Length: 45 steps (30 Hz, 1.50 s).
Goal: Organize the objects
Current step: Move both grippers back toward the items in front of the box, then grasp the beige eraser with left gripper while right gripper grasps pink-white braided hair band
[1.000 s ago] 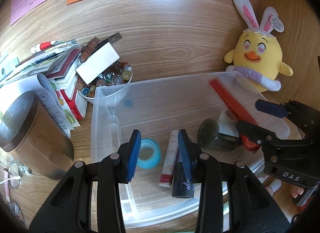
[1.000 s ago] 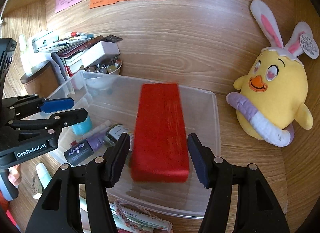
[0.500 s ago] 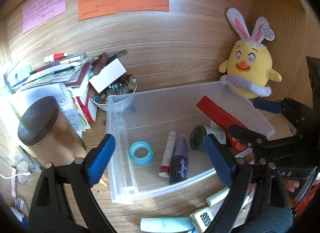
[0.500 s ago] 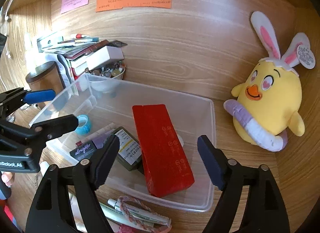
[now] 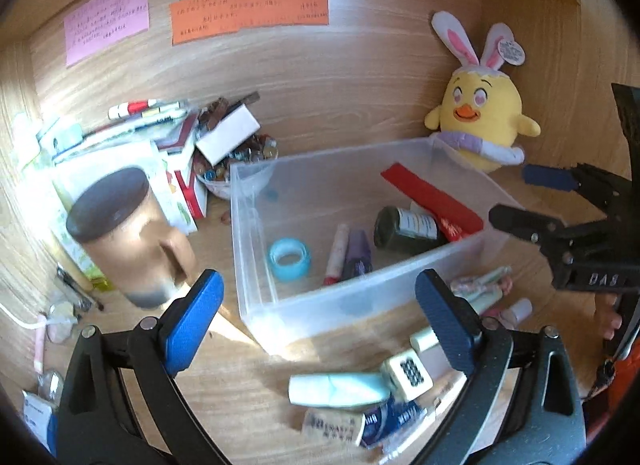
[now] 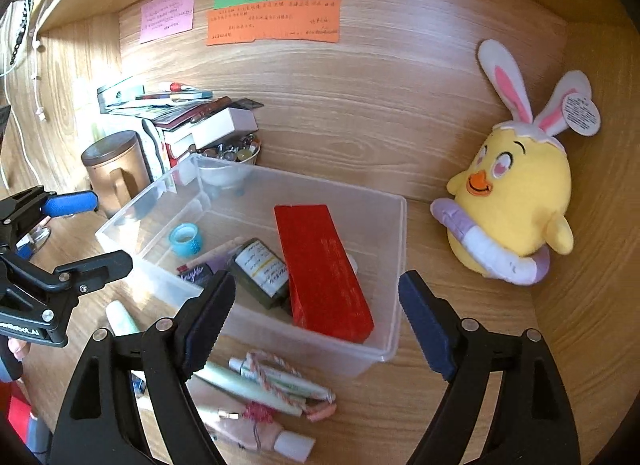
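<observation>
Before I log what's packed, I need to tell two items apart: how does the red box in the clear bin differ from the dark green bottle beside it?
The red box is a long flat-sided block; the dark green bottle is shorter and rounded. The red box is plain red with faint print; the dark green bottle carries a white label. The red box leans with one end raised; the dark green bottle lies flat on its side. Both sit inside the clear bin, touching each other.

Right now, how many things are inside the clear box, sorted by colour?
In the clear box:
Red: 1, the red box
Blue: 1, the tape roll
Dark green: 1, the bottle
Purple: 1, the tube
Pale pink with a red end: 1, the stick
Total: 5 that I can see clearly.
</observation>
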Available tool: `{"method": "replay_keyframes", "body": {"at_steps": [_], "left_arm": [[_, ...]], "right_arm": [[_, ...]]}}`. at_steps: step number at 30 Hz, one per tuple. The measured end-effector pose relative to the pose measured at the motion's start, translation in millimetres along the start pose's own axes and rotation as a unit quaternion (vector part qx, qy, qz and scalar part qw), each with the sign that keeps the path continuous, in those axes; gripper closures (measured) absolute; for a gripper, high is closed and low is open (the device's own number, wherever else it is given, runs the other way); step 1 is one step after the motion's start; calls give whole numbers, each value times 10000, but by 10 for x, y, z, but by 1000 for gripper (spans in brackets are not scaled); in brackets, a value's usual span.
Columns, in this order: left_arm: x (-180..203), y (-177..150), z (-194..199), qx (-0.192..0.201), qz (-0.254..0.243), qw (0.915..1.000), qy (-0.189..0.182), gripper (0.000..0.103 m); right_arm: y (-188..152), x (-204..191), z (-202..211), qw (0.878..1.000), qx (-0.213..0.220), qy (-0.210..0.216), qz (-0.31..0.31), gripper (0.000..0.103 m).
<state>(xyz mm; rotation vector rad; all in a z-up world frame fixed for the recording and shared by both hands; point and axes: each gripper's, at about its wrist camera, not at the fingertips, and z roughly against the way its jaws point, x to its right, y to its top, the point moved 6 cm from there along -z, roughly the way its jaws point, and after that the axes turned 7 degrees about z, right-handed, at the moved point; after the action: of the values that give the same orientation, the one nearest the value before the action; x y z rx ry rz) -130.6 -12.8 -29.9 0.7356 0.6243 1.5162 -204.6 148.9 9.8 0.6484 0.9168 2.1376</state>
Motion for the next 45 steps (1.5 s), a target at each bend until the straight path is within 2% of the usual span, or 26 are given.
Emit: {"method": "replay_keyframes", "body": {"at_steps": [10,19,26,32,36,40,43,45], "left_arm": [[-57,-380,83,-332,209,9991,-161,5],[-172,-767,66,-704,449,9963,-204,5],[-208,-924,25,-883,530,9944,-218,5],[-180,-898,37,-874,366,9953,-218,5],[-155,-892,21,-934,247,9950,-235,6],[-122,-899,-4,-1064,207,9934,-370,17],[-114,-924,-45,-1152,203,9923,-418,23],[-110,-947,-67,-1225,243,9910,-481,30]], "right_arm": [[-275,-7,57,9997,-181,92,-165,21],[-645,30,27,9982,-493,-7,-344,21],[-799,142,-25,9957,-638,56,-672,23],[-871,262,-91,9922,-787,204,-947,44],[-895,258,-134,9902,-870,413,-1015,51],[-908,149,-151,9911,-931,485,-820,53],[-915,98,-184,9918,-942,463,-734,62],[-908,86,-186,9919,-923,490,-728,66]]}}
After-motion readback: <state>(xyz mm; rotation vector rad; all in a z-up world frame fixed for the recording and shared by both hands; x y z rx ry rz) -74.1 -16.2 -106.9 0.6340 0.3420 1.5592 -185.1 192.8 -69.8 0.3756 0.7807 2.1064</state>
